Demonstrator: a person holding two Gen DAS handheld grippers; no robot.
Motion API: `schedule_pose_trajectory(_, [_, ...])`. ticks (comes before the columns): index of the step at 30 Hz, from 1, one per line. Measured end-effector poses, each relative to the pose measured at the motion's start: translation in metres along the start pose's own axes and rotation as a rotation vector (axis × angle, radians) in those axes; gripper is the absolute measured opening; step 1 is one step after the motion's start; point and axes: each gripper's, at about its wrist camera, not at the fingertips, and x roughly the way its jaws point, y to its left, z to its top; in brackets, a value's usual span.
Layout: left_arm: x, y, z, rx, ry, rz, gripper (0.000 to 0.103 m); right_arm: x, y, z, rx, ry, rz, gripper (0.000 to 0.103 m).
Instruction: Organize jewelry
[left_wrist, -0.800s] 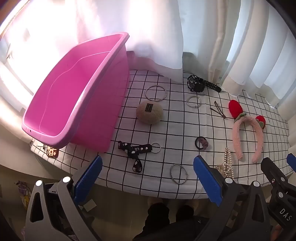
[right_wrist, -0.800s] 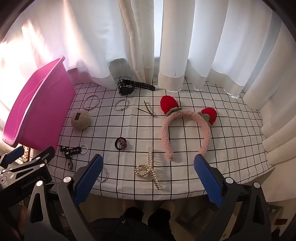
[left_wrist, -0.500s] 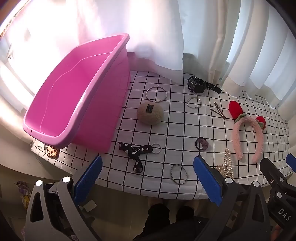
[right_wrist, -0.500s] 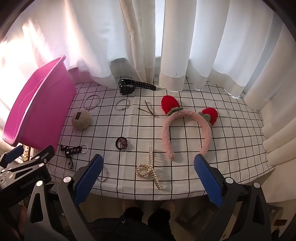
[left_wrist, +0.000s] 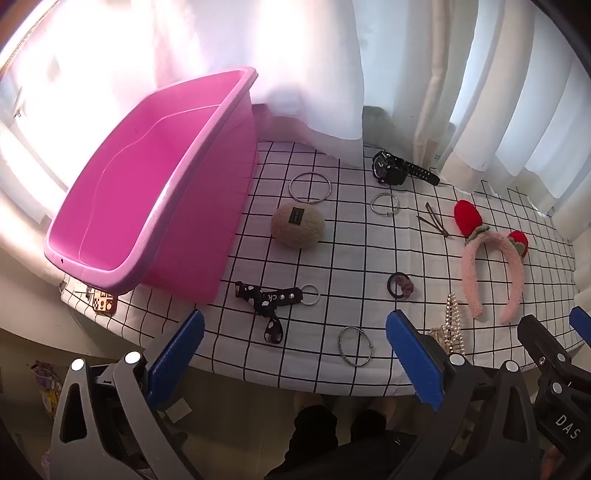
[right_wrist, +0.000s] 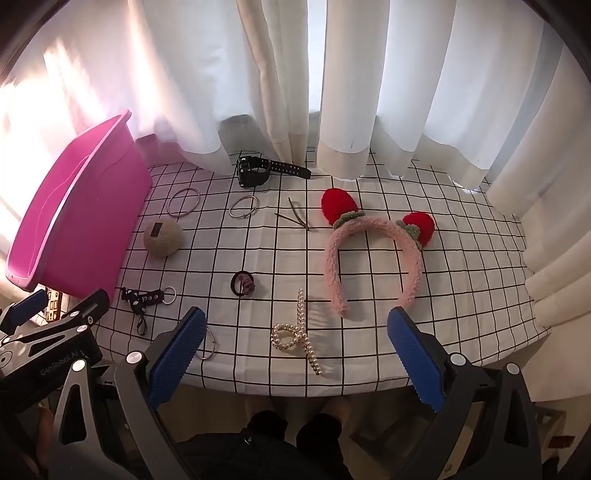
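On the table with the white checked cloth, the jewelry lay spread out in single pieces, none touching another, probably so that each one could be picked alone. At the far left stood the pink tub, empty inside as far as I could see, and I judged it was the place where the pieces should go. Just right of it were a large metal ring and a round beige puff. The black watch was at the far edge near the white curtain, and the pink headband with red ears lay on the right. Near the front edge lay the pearl clip, a thin bangle and a black strap with a key ring.

The left gripper and the right gripper both hung above the near edge, tilted down to the table. Each had its blue fingers as wide apart as they go, with nothing between them. It seemed that no piece was chosen yet; the bangle and the pearl clip were nearest.
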Motion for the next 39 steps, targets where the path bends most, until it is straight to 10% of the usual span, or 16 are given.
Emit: schedule_pose_trajectory(39, [-0.0021, 0.0034, 0.0023, -0.005, -0.003, 0.001, 0.097, -0.0018, 0.0009, 0.001, 0.002, -0.003, -0.001, 0.094])
